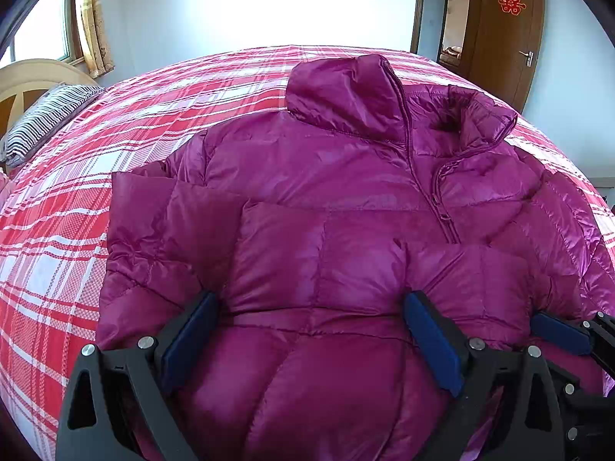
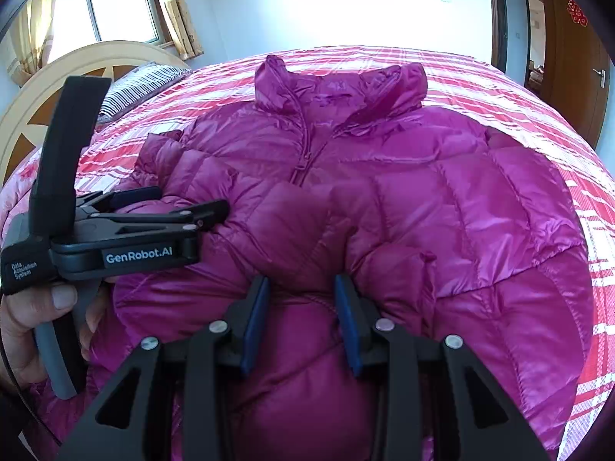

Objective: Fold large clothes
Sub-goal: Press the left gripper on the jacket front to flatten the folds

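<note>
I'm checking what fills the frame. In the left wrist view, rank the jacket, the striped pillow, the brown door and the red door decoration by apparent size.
1. Jacket, by far the largest.
2. Brown door.
3. Striped pillow; close to the door, and fisheye edges distort both, so this order is unsure.
4. Red door decoration.

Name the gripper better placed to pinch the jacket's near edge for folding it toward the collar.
Probably right: the right gripper closely flanks a raised ridge of the jacket with its fingers. The left gripper gapes much wider over bulging padding.
</note>
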The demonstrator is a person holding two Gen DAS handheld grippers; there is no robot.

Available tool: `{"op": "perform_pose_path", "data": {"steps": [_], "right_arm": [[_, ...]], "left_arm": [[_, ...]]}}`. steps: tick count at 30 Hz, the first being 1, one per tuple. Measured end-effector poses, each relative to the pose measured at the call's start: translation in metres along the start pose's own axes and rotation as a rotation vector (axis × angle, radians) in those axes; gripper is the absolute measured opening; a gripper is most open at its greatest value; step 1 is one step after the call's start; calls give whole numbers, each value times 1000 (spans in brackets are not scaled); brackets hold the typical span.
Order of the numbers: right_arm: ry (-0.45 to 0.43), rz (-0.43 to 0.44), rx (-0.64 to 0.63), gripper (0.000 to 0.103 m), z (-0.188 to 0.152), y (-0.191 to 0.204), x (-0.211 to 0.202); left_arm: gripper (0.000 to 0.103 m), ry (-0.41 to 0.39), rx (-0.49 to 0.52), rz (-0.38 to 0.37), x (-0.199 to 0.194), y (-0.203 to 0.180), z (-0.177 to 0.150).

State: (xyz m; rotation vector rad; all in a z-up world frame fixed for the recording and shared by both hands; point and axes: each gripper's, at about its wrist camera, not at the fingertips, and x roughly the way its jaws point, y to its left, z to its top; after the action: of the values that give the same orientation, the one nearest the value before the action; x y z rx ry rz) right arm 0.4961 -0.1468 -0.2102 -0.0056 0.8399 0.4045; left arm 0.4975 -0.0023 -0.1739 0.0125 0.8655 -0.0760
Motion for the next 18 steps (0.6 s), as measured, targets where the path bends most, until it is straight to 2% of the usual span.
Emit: {"op": "perform_pose_path", "data": {"steps": [18], "right_arm": [[2,-6,-6,37,0,0,1]], "left_arm": [[98,5,-1,-1,1,1,-1]]}}
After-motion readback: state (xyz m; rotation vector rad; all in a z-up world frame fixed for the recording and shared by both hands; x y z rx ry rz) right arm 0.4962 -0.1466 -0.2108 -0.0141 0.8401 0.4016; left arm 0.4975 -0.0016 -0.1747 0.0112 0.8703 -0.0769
